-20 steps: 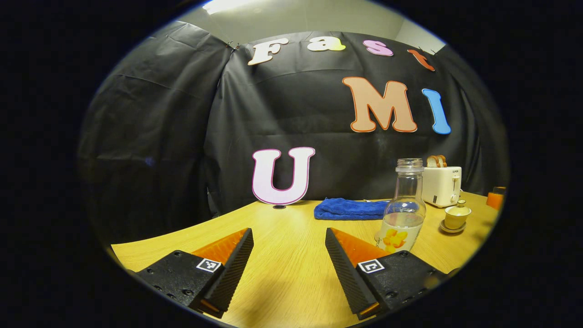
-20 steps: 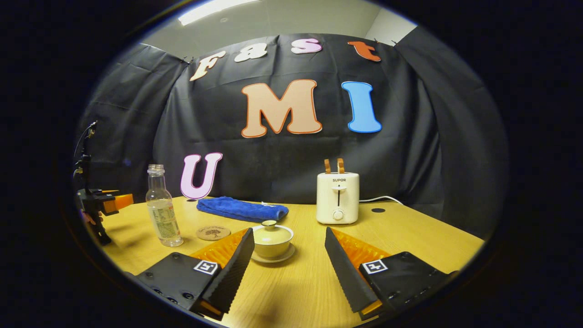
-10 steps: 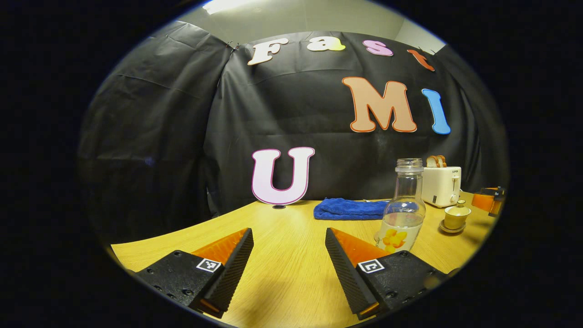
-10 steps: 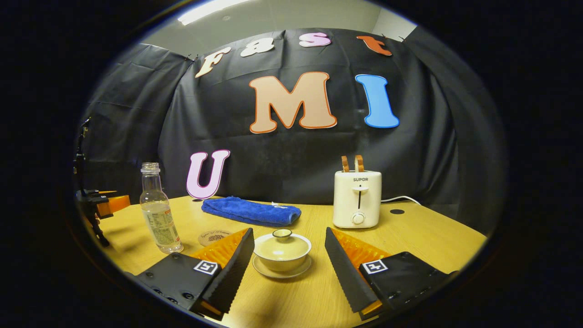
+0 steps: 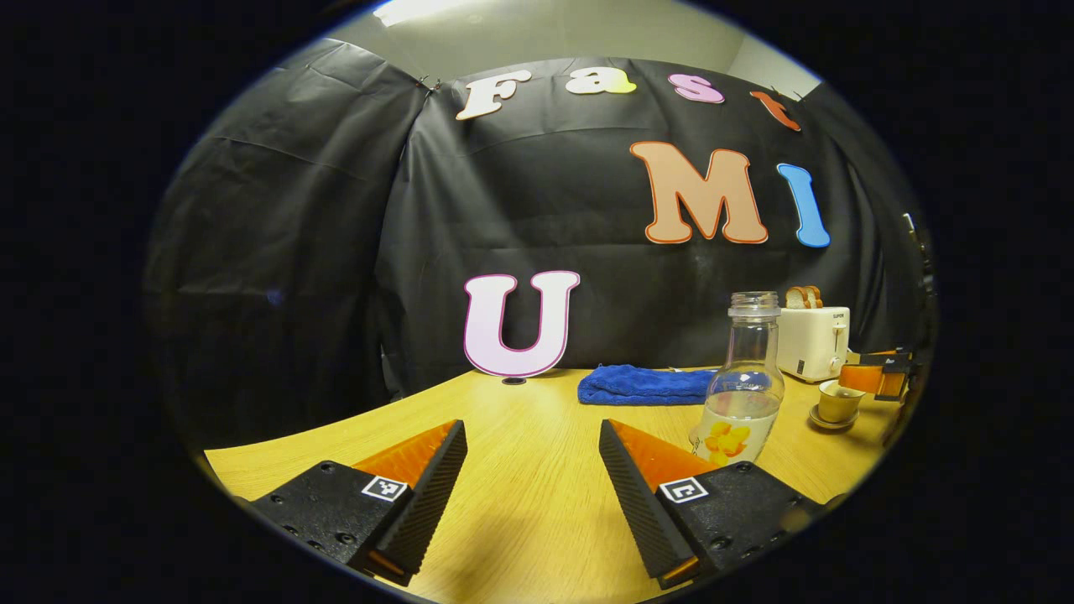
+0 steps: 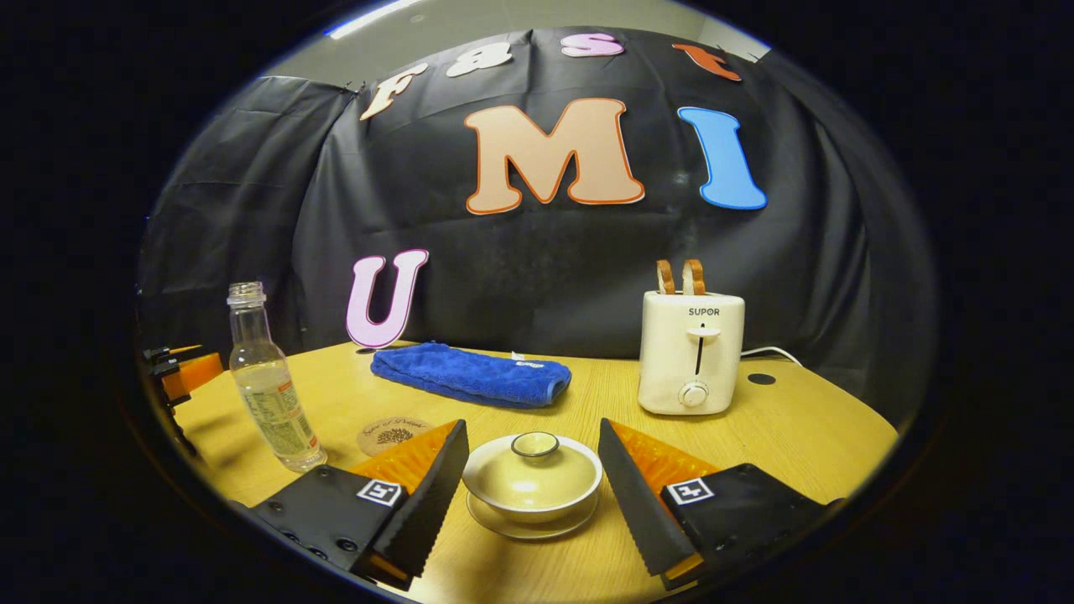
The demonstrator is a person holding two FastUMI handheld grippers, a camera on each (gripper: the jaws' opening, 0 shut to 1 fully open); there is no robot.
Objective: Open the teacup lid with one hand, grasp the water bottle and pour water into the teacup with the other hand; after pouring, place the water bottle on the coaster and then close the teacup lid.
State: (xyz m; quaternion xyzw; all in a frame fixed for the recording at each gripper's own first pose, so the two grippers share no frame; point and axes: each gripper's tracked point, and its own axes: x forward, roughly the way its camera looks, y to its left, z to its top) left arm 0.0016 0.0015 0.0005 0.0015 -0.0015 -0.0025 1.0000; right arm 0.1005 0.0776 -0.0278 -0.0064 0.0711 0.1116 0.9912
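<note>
On the wooden desk [image 6: 797, 436], the round glazed teacup [image 6: 532, 474] with its knobbed lid [image 6: 534, 457] sits between the right gripper [image 6: 532, 482]'s spread ridged fingers [image 6: 424, 495], untouched. Left of the teacup stand the clear ribbed bottle [image 6: 267, 386] and flat round coaster [image 6: 393, 435]. The left gripper [image 5: 532, 478] is released, empty.

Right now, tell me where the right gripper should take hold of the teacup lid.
Grip the small round knob atop the teacup lid, coming down from above. The lid is a shallow dome sitting flat in the cup, so its rim offers little purchase. The right gripper already straddles the cup, open.
</note>
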